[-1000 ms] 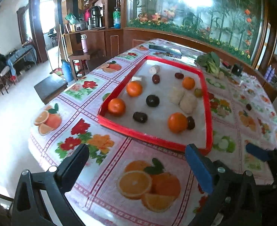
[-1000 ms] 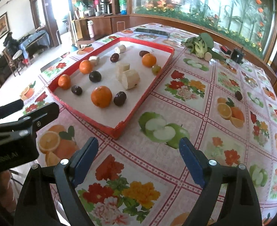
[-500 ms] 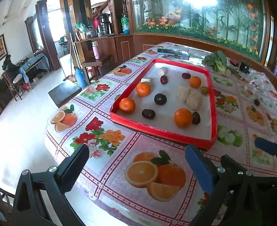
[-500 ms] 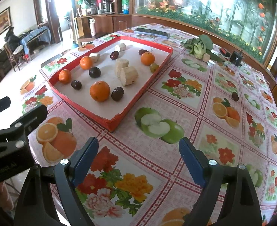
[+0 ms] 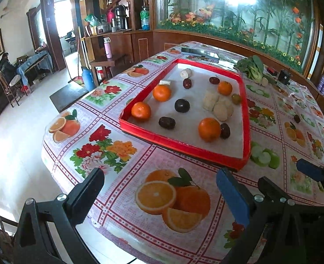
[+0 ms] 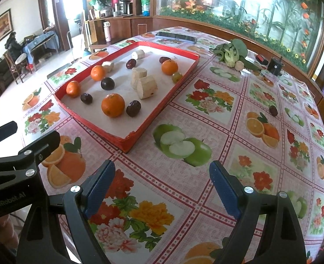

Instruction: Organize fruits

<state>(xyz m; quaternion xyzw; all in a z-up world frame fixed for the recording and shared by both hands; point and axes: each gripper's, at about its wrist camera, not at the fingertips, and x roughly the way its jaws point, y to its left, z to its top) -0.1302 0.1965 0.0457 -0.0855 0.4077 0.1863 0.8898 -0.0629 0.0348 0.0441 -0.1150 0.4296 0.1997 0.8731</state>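
A red tray (image 5: pixel 184 147) (image 6: pixel 126 143) with a white liner lies on the flowered tablecloth. In it are several oranges, the nearest (image 5: pixel 209 129) (image 6: pixel 113 105) beside a dark fruit (image 5: pixel 225 130) (image 6: pixel 133 108). Further dark fruits, pale cut chunks (image 5: pixel 220 110) (image 6: pixel 147 87) and one small green fruit (image 5: pixel 236 98) lie there too. A single dark fruit (image 5: pixel 297 118) (image 6: pixel 273 110) rests loose on the cloth right of the tray. My left gripper (image 5: pixel 159 187) hangs open over the near table edge. My right gripper (image 6: pixel 162 176) is open and empty beside it.
Leafy greens (image 5: pixel 252 68) (image 6: pixel 231 52) and a small black box (image 6: pixel 275 66) lie at the far right. A dark flat device (image 6: pixel 175 37) sits behind the tray. The table drops off to the floor on the left, and a wooden counter with a glass wall stands behind.
In the left wrist view the tray has slid up and to the right and more of the near table edge shows. The right gripper has kept still, and both stay open.
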